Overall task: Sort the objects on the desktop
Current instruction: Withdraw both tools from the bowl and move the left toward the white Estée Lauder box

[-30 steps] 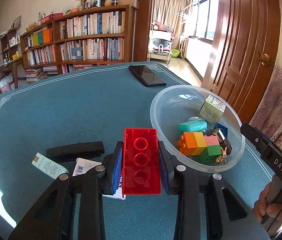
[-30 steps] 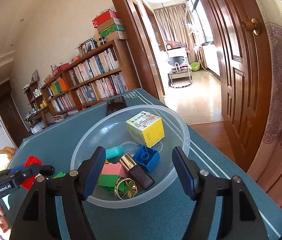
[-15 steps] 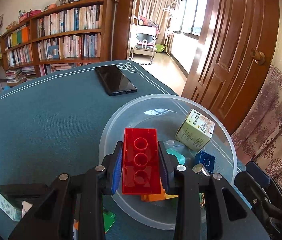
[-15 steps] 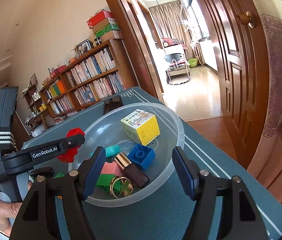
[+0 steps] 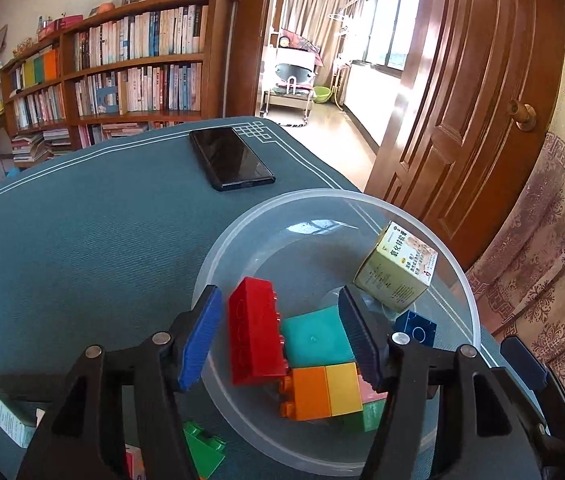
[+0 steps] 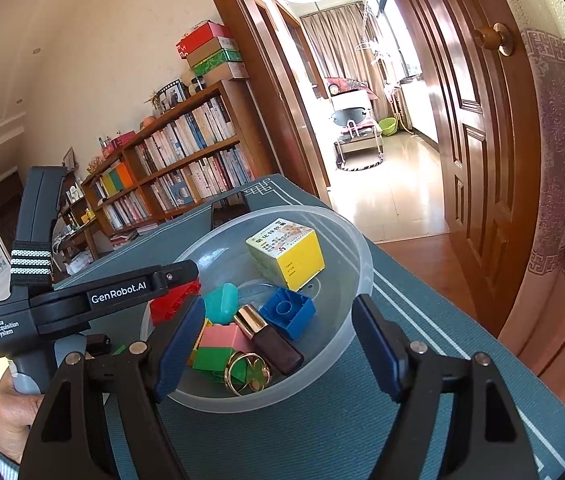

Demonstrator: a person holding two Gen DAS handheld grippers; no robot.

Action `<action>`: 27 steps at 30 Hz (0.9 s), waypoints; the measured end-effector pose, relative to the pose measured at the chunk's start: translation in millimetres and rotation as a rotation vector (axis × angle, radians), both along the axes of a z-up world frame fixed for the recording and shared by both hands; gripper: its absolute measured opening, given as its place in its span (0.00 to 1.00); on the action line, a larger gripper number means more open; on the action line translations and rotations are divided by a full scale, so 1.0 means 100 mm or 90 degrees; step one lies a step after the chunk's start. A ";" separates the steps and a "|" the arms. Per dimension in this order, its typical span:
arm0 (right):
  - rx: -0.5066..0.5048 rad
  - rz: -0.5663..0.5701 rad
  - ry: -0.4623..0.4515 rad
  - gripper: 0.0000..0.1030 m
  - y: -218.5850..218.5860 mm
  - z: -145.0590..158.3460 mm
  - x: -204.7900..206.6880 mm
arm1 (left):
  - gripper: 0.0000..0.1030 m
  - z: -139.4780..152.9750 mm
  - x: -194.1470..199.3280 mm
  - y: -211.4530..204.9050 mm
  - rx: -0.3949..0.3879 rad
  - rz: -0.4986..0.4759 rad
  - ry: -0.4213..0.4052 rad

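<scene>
while the left gripper (image 5: 280, 330) hangs over the clear bowl (image 5: 458, 280), its jaws are opening and the red brick (image 5: 256, 338) sits loose between them, touching neither pad. in the left wrist view the brick leans on its side in the near left part of the bowl, against a teal block (image 5: 316, 340), with an orange and yellow block (image 5: 324, 390) just near it. a small yellow box (image 5: 396, 270) rests by the far right wall, and a blue brick (image 5: 416, 328) lies near the right jaw. a black phone (image 5: 230, 158) lies far off on the blue table mat (image 5: 82, 240). a green piece (image 5: 202, 450) and a small white box (image 5: 2, 410) wait on the mat at the near left, outside the bowl.

in the right wrist view the right gripper (image 6: 278, 342) stands at the near rim with its jaws opening wider and nothing between them. the red brick peeks out at the left of the bowl, under the left gripper's finger. a pink block (image 6: 220, 338), a brown bottle with a gold cap (image 6: 268, 338) and a gold ring (image 6: 244, 372) lie at the near side.

things could go wrong from here. if the left gripper pulls back low, a pad may catch the red brick and flip it out over the rim. a bump on the rim could slide or tip the light bowl. the right jaw sits so close that it may knock the bowl too.
</scene>
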State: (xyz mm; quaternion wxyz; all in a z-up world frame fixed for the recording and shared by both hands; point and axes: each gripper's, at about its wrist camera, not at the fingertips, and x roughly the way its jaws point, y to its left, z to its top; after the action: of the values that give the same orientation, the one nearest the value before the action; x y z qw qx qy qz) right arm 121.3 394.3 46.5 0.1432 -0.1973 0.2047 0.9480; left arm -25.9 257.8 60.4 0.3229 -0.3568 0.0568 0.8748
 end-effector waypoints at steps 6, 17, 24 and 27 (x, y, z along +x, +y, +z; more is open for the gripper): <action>0.013 0.022 0.014 0.77 -0.08 0.02 0.00 | 0.63 0.07 0.04 -0.36 -0.003 0.045 0.011; 0.039 0.116 0.017 0.77 -0.34 0.02 -0.08 | 0.63 -0.04 0.03 -1.34 0.011 0.188 -0.008; 0.076 0.239 0.000 0.77 -0.69 -0.03 -0.18 | 0.63 -0.12 0.04 -1.77 -0.007 0.267 0.000; 0.100 0.283 -0.003 0.78 -0.84 -0.05 -0.19 | 0.63 -0.16 0.06 -1.91 0.001 0.278 -0.007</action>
State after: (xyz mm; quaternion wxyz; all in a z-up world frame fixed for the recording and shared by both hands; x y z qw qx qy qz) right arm 102.5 309.8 42.0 -0.0537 -0.2279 0.0812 0.9688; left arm -19.9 66.9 44.5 0.1262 -0.3650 -0.0245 0.9221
